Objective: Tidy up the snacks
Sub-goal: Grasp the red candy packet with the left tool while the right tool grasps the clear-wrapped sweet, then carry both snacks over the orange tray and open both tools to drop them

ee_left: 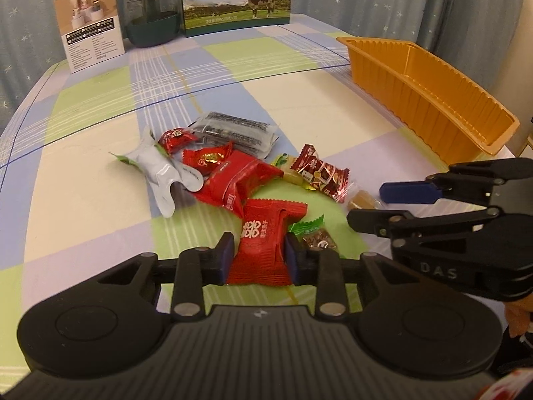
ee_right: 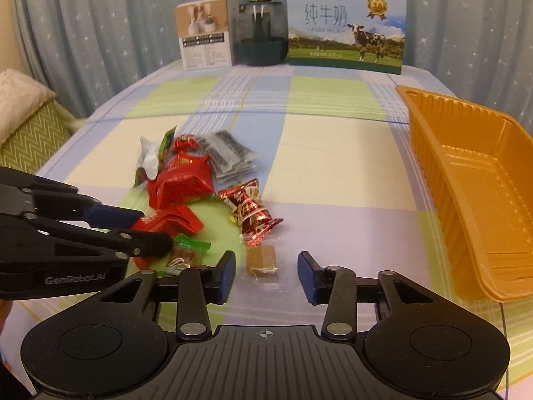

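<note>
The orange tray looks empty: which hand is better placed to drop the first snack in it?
Probably the left gripper: its jaws already pinch a red candy packet. The right gripper sits nearer the orange tray, but its jaws merely straddle a small brown candy, gaps showing both sides.

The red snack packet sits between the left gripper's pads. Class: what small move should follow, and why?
Probably lift the red snack packet and carry it toward the orange tray. The left gripper has its pads pressed on both sides of the packet, the tray looks empty, and the other snacks lie loose on the table.
</note>
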Motion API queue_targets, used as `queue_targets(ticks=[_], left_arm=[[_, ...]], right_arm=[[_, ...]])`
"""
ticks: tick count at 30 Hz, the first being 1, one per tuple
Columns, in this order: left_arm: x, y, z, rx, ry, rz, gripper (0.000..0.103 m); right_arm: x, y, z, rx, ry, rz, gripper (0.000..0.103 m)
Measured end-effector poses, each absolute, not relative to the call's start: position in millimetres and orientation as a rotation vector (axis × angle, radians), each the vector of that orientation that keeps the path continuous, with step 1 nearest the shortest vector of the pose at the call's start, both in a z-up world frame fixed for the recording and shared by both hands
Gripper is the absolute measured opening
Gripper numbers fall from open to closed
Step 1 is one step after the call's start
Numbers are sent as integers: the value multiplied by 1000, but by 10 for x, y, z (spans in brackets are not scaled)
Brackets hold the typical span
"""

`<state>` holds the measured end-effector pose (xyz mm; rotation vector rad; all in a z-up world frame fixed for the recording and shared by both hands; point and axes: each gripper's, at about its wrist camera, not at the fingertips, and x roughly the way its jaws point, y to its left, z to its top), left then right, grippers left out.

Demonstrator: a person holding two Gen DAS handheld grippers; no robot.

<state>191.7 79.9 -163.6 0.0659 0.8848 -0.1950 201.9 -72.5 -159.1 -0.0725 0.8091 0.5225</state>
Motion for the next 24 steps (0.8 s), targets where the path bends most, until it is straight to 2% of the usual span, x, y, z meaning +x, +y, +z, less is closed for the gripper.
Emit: queue_targets(ticks=[4,5,9,13,24], left_arm=[[1927,809,-1661,57,878,-186,33],[1934,809,-1670,56,876,-186,33],[1924,756,-1680,78,878,-181,32],[1880,760,-1644,74,878,-156,24],[1547,784,-1381,35,843,-84,24]], right_arm=[[1998,-672,-1614,-123,785,516,24],[1997,-678,-1615,-116,786,514,23],[1964,-719,-1602,-102,787,498,22],[1890,-782,-1538,-97,767,476,22],[1661,-980,-1281,-61,704,448,22]])
